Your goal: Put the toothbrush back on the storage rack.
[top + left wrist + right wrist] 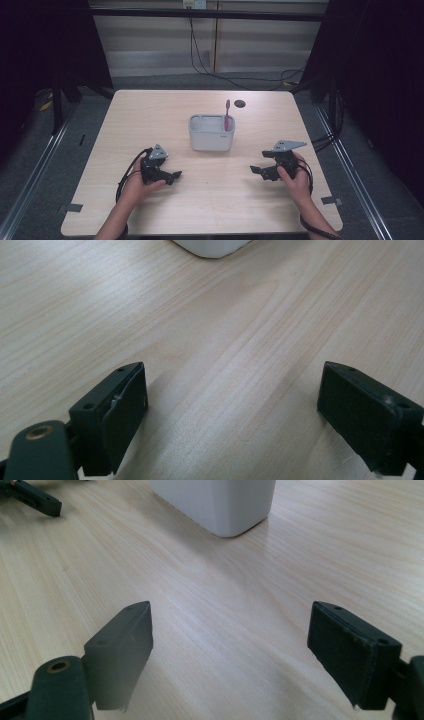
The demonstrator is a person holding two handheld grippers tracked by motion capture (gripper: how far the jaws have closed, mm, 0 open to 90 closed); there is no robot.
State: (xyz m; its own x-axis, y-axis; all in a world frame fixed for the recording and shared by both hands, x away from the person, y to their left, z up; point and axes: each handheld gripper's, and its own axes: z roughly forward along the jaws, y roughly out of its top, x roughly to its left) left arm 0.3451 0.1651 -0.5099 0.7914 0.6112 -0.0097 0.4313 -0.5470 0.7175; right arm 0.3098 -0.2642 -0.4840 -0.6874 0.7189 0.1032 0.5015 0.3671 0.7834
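Note:
A white rectangular container [211, 133] stands in the middle of the wooden table [150, 110]. A pink toothbrush [227, 115] stands upright in its right end. My left gripper [174, 176] rests low on the table at the front left, open, with bare wood between its jaws [232, 405]. My right gripper [256, 170] rests at the front right, also open and holding nothing [230, 645]. Both point inward toward the table's middle. The container's lower corner [220, 505] lies ahead in the right gripper view, and its bottom edge [212, 247] in the left gripper view.
A small dark round spot [240, 103] marks the table behind the container. Cables [200, 55] run over the floor beyond the far edge. Dark curtains hang at both sides. The left gripper's jaw tip [35, 497] lies at the top left of the right gripper view.

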